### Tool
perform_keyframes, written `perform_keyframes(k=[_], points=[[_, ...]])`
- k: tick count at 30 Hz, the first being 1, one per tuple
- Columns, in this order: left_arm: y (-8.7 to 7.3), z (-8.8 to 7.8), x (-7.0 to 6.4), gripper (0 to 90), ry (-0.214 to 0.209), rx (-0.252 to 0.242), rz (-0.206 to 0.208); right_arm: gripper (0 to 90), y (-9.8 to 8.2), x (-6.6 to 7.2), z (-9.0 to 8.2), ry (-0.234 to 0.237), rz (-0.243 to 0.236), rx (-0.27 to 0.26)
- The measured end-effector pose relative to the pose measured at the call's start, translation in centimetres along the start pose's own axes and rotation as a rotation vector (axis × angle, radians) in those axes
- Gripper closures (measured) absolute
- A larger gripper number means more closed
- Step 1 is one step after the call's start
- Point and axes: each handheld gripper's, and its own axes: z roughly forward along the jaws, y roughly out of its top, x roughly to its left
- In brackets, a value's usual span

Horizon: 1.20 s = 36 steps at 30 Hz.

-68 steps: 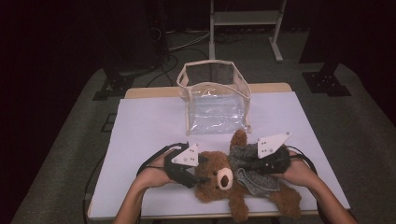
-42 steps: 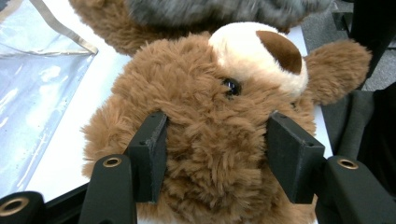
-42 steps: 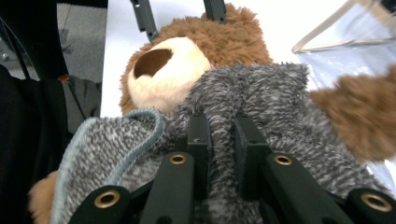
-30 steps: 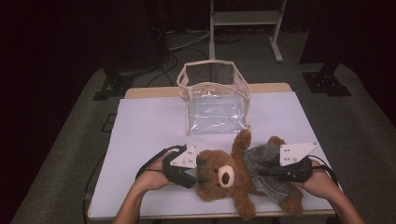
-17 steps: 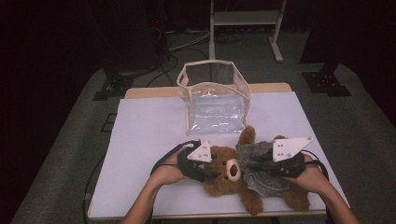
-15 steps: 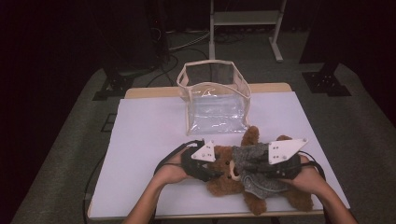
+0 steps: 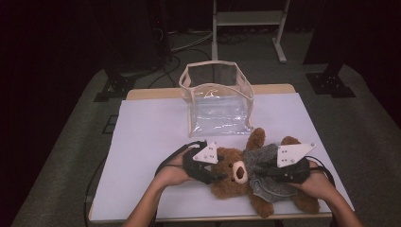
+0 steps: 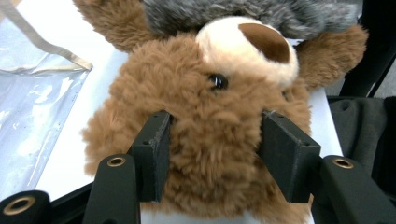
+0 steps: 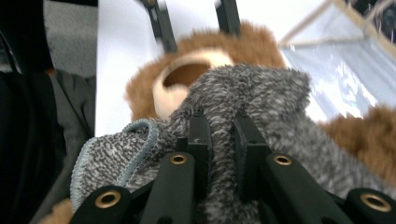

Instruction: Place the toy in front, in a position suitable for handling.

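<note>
One teddy bear (image 7: pixel 236 177), one grey knitted sweater (image 7: pixel 267 172) on it, one clear plastic bag (image 7: pixel 218 101) and two grippers on the white surface (image 7: pixel 151 142). Bear lying on its back near the front edge, head toward the left, legs toward the right front corner, one arm raised toward the bag just behind it. Bag upright and open-topped, well behind the hands, unchanged from the earlier frames. Left gripper (image 7: pixel 215 172) now pushed in against the bear's head, where a second ago it sat farther left with the whole face uncovered; jaws clamped on either side of the fluffy head, pads sunk into the fur in the left gripper view (image 8: pixel 212 154). Right gripper (image 7: pixel 265 171) much where it was a second ago, over the bear's body, jaws pinched tight on a bunched fold of the sweater (image 9: pixel 219 154). Sweater now drawn closer to the head than a second ago, its edge up at the muzzle (image 9: pixel 187 81). Both forearms in from the bottom, hands low on the surface, pointing inward at each other with the bear between
</note>
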Motion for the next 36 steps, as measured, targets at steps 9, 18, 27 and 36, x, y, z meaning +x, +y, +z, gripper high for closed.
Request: perform_keyframes(k=[9,18,27,36], points=[[-0.2,0.0,0.7,44.1,0.022,0.006,-0.024,78.5,0.4,0.3,0.4,0.004,-0.021,0.010],[0.1,-0.6,0.5,43.7,0.021,0.005,0.001,78.7,-0.5,-0.4,0.4,-0.032,-0.015,0.038],[0.3,0.3,0.9,44.1,0.033,0.013,0.003,78.6,0.2,-2.3,0.7,-0.045,0.015,0.026],[0.5,0.6,1.9,44.0,0.071,0.006,-0.042,78.6,2.7,-0.1,0.3,-0.014,-0.057,-0.042]])
